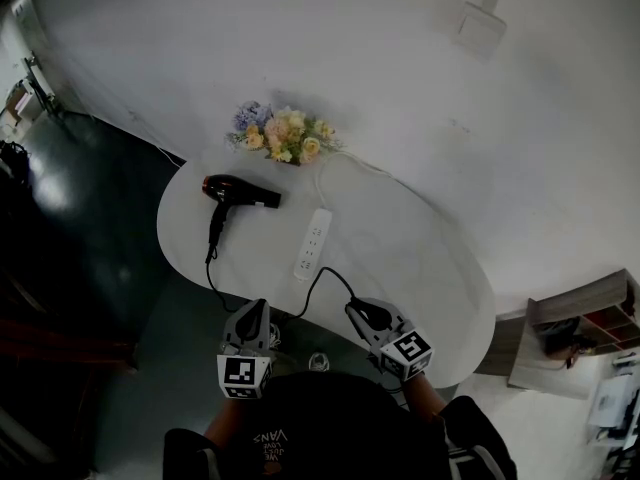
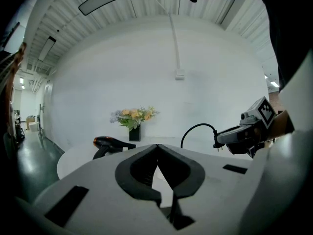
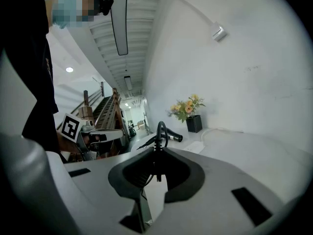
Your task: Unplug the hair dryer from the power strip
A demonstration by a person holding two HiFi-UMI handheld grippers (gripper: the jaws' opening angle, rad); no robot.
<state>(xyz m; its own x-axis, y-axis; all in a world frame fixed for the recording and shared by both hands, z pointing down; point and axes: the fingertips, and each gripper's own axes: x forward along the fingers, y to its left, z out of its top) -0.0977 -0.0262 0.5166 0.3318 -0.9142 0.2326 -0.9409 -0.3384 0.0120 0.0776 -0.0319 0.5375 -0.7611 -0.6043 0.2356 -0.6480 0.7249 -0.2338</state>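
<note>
A black hair dryer [image 1: 235, 192] lies at the left of the white oval table [image 1: 440, 278]. A white power strip [image 1: 313, 243] lies mid-table with nothing plugged into it. The dryer's black cord [image 1: 322, 280] loops off the near edge and back up to its plug [image 1: 372, 314]. My right gripper [image 1: 368, 313] is shut on that plug and holds it above the table's near edge, clear of the strip. In the right gripper view the cord [image 3: 159, 131] rises from the shut jaws [image 3: 156, 153]. My left gripper [image 1: 259, 309] is shut and empty [image 2: 157, 150], to the left of the right one.
A vase of flowers [image 1: 283, 135] stands at the table's back edge, by the white wall. The strip's white lead [image 1: 350, 163] runs off to the back. A wooden shelf [image 1: 580, 323] sits at the right, and dark floor [image 1: 90, 268] lies to the left.
</note>
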